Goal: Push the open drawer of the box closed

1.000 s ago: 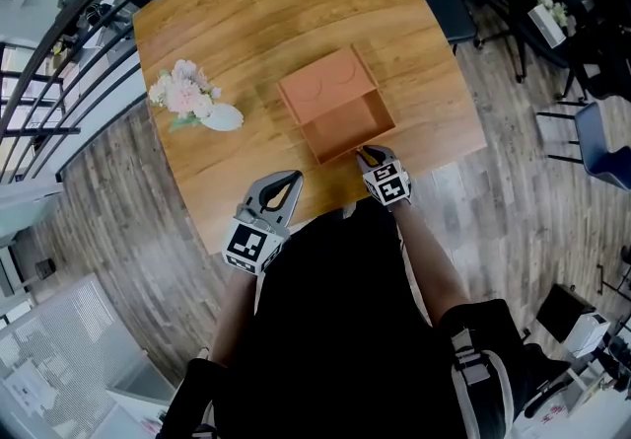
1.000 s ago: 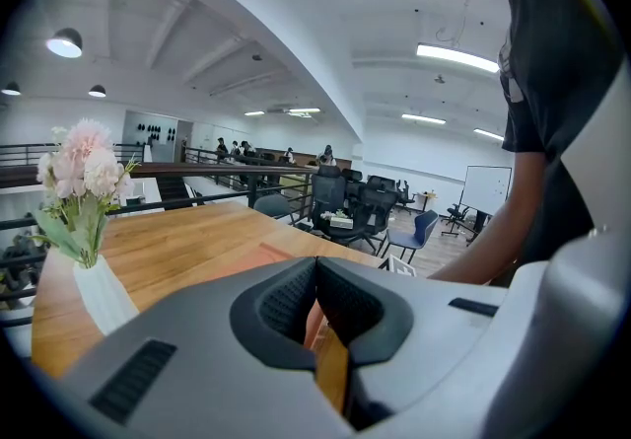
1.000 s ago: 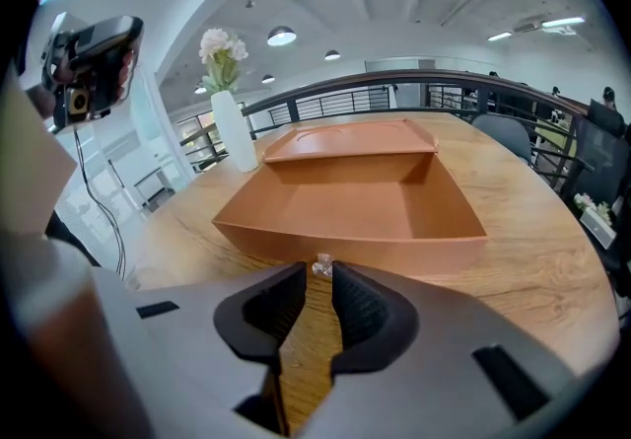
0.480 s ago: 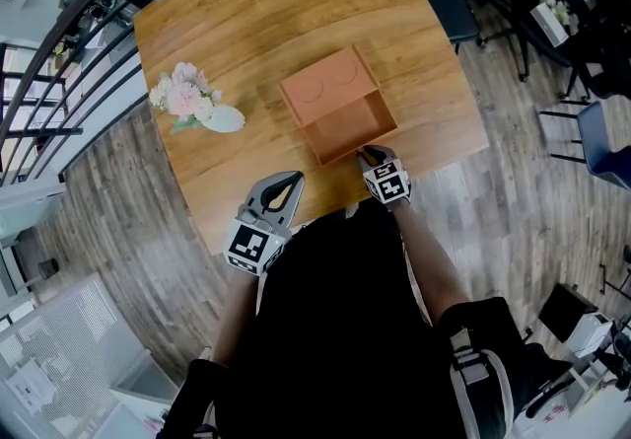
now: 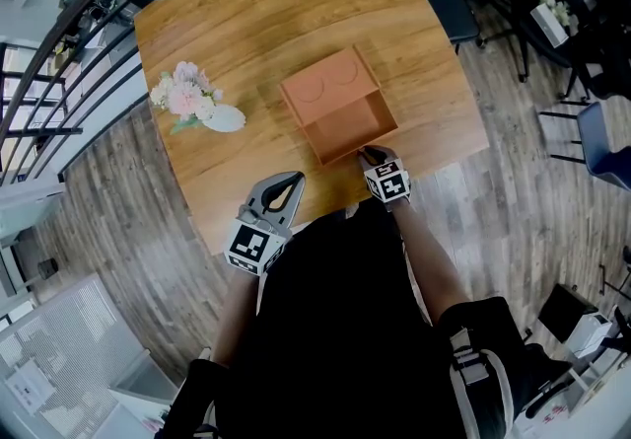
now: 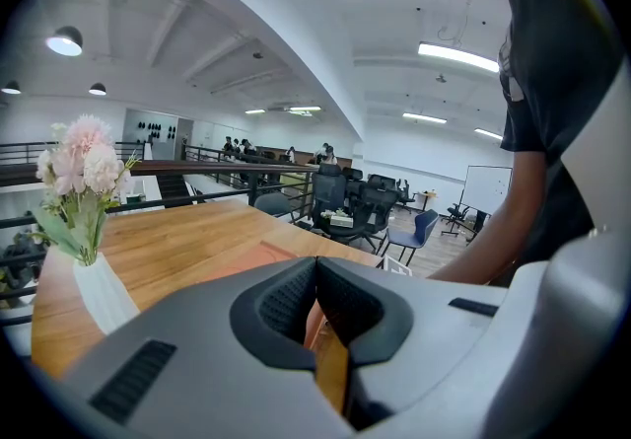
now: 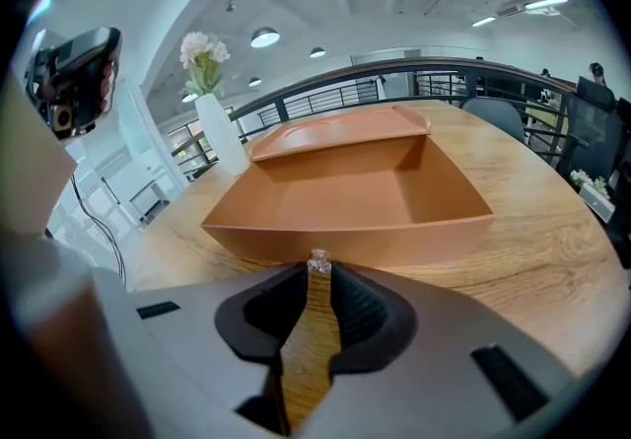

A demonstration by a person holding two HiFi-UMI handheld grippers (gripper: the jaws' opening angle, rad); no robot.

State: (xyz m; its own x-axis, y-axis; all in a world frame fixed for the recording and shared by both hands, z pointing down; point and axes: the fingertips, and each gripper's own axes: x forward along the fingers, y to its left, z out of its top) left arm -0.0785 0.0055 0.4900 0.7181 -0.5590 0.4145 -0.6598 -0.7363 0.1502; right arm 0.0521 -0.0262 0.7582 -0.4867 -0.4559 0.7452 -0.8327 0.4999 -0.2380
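Right gripper (image 7: 318,276): jaws drawn narrow onto the small clear knob (image 7: 318,262) on the front wall of the open drawer (image 7: 355,200) (empty inside). The drawer stands pulled out of the terracotta box (image 5: 325,84), toward the near edge of the counter (image 5: 246,13). Left gripper (image 6: 315,267): jaws together on nothing, over that edge, well apart from the box. A vase of flowers (image 5: 192,102) stands at the counter's left side.

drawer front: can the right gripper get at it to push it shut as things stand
Likely yes: the right gripper is right at the drawer front, jaws closed on its knob, with nothing on the table between them.
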